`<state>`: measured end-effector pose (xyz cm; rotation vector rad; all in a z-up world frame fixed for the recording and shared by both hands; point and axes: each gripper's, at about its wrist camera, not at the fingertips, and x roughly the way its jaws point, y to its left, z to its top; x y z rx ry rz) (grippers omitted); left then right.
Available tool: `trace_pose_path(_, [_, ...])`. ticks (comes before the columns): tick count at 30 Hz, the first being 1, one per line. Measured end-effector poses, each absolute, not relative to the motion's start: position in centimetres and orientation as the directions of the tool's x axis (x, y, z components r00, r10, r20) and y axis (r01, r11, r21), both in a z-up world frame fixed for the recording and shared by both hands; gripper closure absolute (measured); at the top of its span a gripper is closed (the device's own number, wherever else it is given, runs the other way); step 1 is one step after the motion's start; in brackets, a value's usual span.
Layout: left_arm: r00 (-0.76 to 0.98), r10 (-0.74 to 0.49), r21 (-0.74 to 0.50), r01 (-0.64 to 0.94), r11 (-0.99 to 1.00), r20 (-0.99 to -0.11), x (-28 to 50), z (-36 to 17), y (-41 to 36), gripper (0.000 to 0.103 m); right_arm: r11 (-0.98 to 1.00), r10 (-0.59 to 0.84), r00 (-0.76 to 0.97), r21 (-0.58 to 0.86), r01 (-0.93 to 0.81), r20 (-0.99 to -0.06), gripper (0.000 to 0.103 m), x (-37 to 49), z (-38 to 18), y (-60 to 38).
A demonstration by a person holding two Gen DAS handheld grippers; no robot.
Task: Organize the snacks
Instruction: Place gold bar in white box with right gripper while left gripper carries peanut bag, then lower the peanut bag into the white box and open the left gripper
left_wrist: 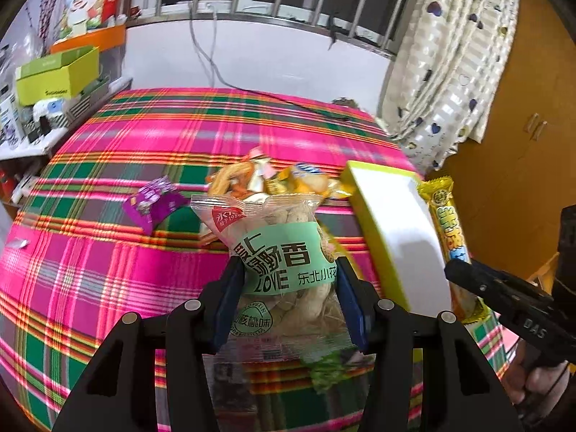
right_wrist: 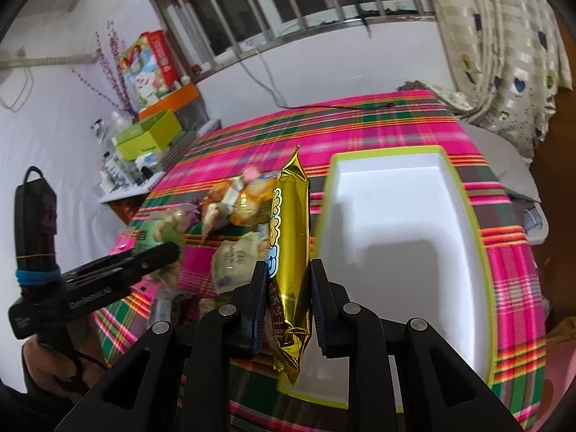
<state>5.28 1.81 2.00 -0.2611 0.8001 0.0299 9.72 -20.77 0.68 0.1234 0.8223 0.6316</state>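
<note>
Both grippers loaded above the plaid bedspread (left_wrist: 108,270).
Leftward, bare cloth lies open to the bed edge; the left gripper (left_wrist: 288,288) pinches a peanut bag (left_wrist: 284,252), long axis pointing away, and the right gripper (right_wrist: 286,288) clamps a gold snack bar (right_wrist: 291,223) upright beside the white box (right_wrist: 396,237).

Glossy gold foil snack bar (right_wrist: 291,252); plaid bedspread (left_wrist: 108,270) looks cloth.
</note>
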Motion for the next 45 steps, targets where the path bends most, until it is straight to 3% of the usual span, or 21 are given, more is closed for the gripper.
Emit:
trace_pose_path(10, [0.680,-0.161,-0.228,-0.008,0.974,-0.715,7.0,2.3,-2.7,0.051,0.888,0.450,0.561,0.278,-0.367,-0.695,0.083,10.4,-1.2,-25.5])
trace_pose_path(21, [0.641,-0.240,-0.241,0.088,0.967,-0.730,8.6,2.0,-6.8,0.051,0.956,0.229,0.595,0.062,-0.288,-0.770,0.082,10.8,-3.6,-28.0])
trace_pose_path(32, [0.602,-0.296,-0.262,0.146,0.954,-0.742,9.0,1.7,-9.3,0.051,0.958,0.207,0.626,0.026,-0.286,-0.752,0.081,9.8,-3.0,-28.7])
trace_pose_path(45, [0.511,-0.371,-0.282,0.245,0.928,-0.776,9.3,0.2,-13.0,0.050,0.958,0.262,0.654,0.110,-0.264,-0.710,0.081,9.0,-1.3,-30.8])
